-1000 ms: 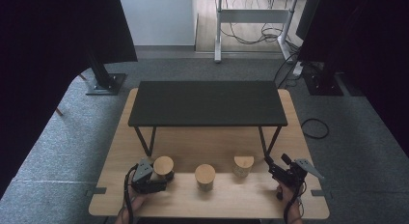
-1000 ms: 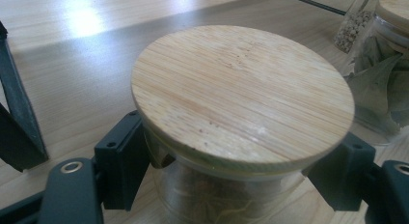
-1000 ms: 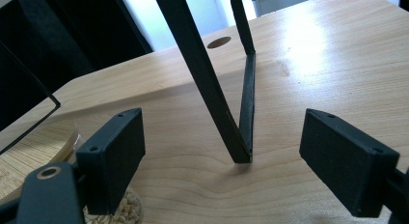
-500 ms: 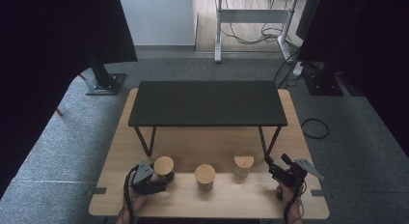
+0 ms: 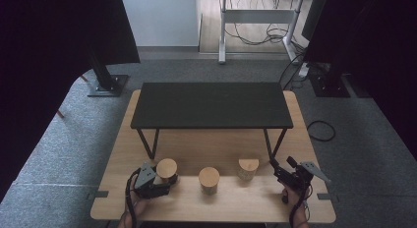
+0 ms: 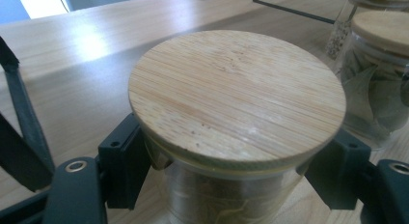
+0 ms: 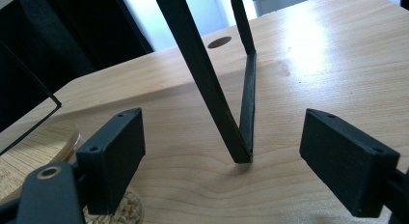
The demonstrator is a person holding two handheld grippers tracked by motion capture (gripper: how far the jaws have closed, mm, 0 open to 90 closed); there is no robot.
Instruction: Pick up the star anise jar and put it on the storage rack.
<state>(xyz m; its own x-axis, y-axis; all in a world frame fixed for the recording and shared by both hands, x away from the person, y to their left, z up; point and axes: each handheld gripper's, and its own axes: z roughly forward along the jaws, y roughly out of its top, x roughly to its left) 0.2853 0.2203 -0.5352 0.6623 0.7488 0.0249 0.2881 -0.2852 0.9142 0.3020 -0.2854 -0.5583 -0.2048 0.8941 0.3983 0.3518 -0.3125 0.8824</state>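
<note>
Three glass jars with bamboo lids stand in a row near the table's front edge: a left jar [image 5: 167, 169], a middle jar [image 5: 209, 179] and a right jar [image 5: 248, 168]. My left gripper [image 5: 164, 180] reaches in from the left and is shut on the left jar [image 6: 236, 93], its two pads against the glass just under the lid. My right gripper [image 5: 281, 165] sits to the right of the right jar, open [image 7: 222, 156], with only bare table between its jaws. The right jar [image 7: 62, 142] shows at that view's lower left.
A low black shelf [image 5: 211, 105] on thin metal legs stands across the wooden table [image 5: 196, 144] behind the jars; one V-shaped leg [image 7: 212, 84] is just ahead of my right gripper. In the left gripper view, the middle jar [image 6: 381, 79] stands close beside the held one.
</note>
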